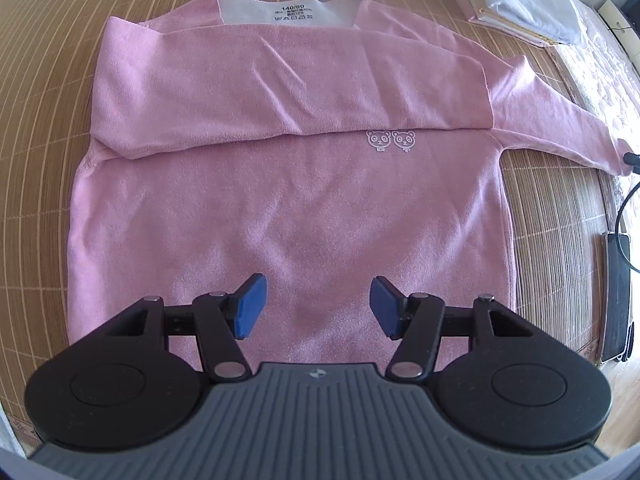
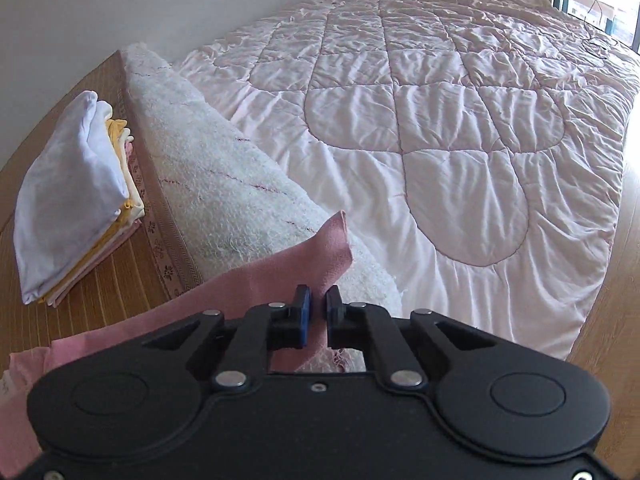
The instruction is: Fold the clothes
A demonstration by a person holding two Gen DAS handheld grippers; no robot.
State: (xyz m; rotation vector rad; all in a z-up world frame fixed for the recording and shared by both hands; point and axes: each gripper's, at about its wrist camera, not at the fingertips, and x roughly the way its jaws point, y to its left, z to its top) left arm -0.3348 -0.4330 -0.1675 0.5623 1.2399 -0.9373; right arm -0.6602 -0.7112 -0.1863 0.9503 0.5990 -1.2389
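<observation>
Two grippers worked the pink fleece long-sleeved top (image 1: 280, 200) spread on the woven bamboo mat (image 1: 44, 80). The left gripper (image 1: 318, 306) hovered wide apart above its hem, holding nothing; the right gripper (image 2: 316, 312) pinched the sleeve cuff (image 2: 324, 248). Carrying that cuff flat across the chest, over the already folded sleeve (image 1: 280, 92), would probably fold it well. Farther off sat a stack of folded white and yellow clothes (image 2: 76, 208). The actual pinch point was hidden behind the pads.

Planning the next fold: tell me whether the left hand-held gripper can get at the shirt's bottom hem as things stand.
Probably yes. The left hand-held gripper hangs open right over the lower part of the pink shirt, with nothing lying between it and the fabric. The hem itself is hidden under the gripper's body.
</observation>
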